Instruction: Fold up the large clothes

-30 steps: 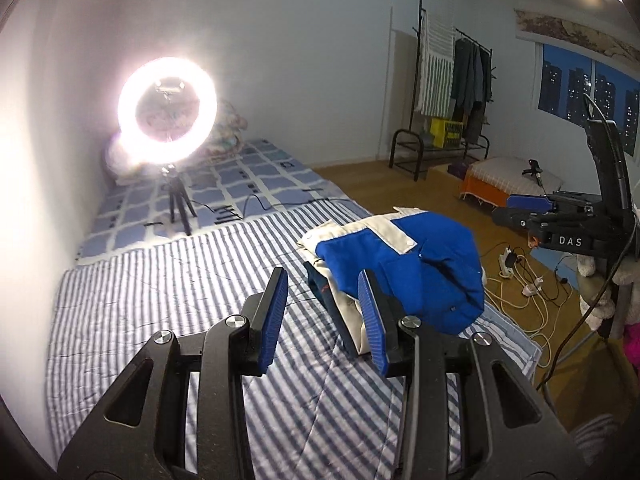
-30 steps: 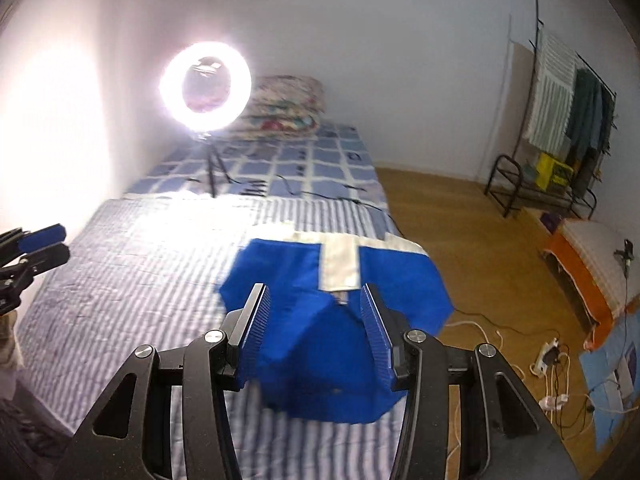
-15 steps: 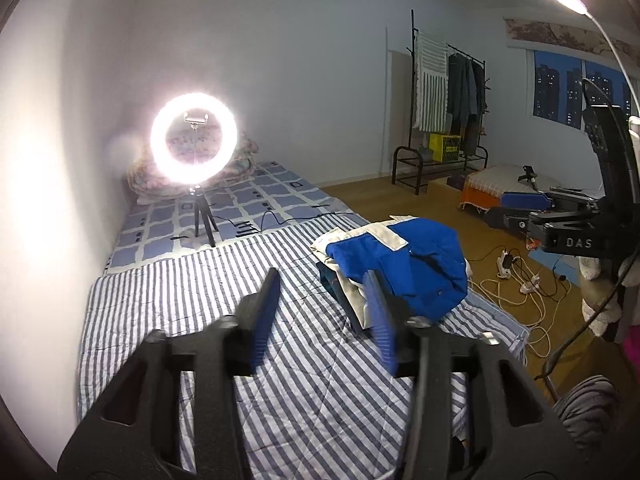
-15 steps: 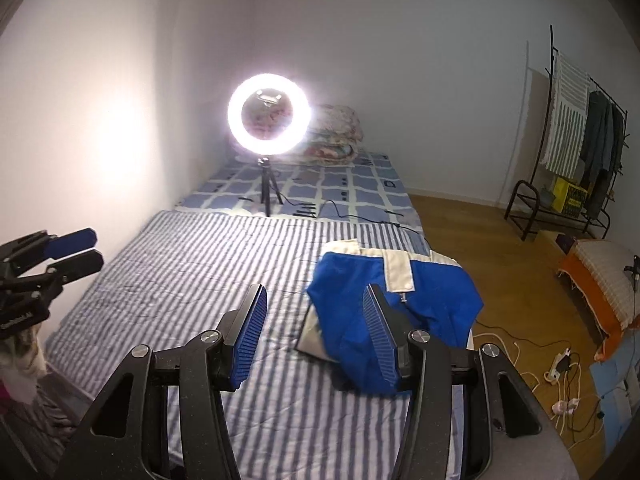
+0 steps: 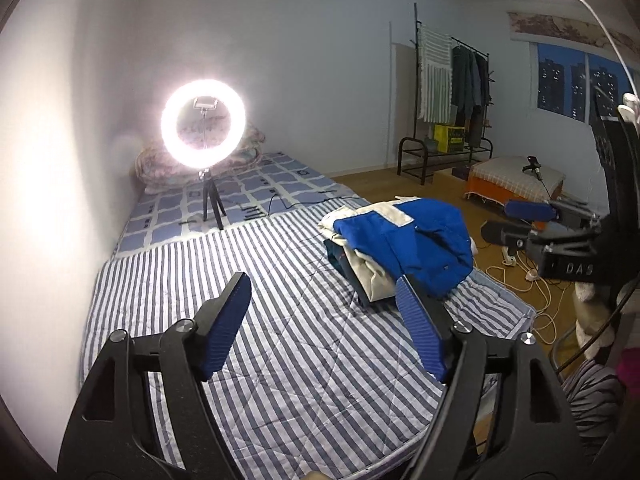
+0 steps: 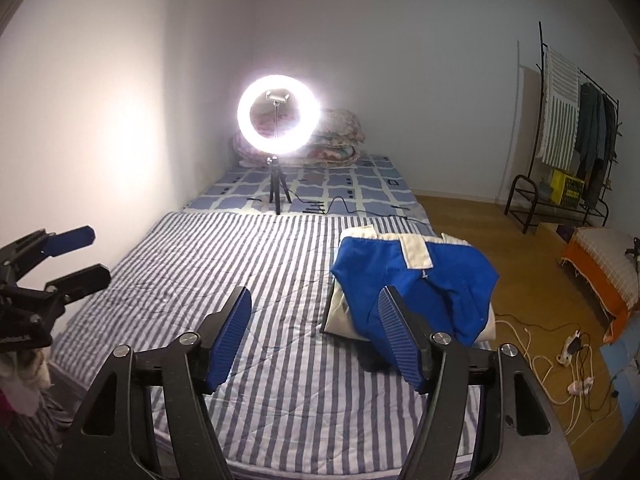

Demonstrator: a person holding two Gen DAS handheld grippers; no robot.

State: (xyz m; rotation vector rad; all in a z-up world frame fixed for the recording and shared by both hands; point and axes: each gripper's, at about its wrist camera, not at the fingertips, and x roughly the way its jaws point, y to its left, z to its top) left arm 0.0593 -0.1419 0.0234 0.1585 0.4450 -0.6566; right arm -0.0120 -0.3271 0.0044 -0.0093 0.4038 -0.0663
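Observation:
A blue and cream garment (image 5: 404,244) (image 6: 412,280) lies folded in a bundle on a small stack of clothes at the right side of the striped bed (image 5: 240,280) (image 6: 224,264). My left gripper (image 5: 324,292) hovers over the near part of the bed, well short of the bundle, its jaws opening with nothing between them. My right gripper (image 6: 314,304) is also back from the bundle, jaws opening and empty. In the left wrist view the right gripper (image 5: 532,220) appears at the right edge; the left gripper (image 6: 76,256) shows at the left of the right wrist view.
A lit ring light on a tripod (image 5: 203,128) (image 6: 279,120) stands at the far end of the bed before a folded quilt (image 6: 336,140). A clothes rack (image 5: 452,120) (image 6: 572,128), an orange-sided cushion (image 5: 516,178) and cables on the wooden floor (image 6: 568,360) lie to the right.
Both grippers have pulled back from the blue garment, which now lies let go on the stack. Both sets of jaws stand wider than before.

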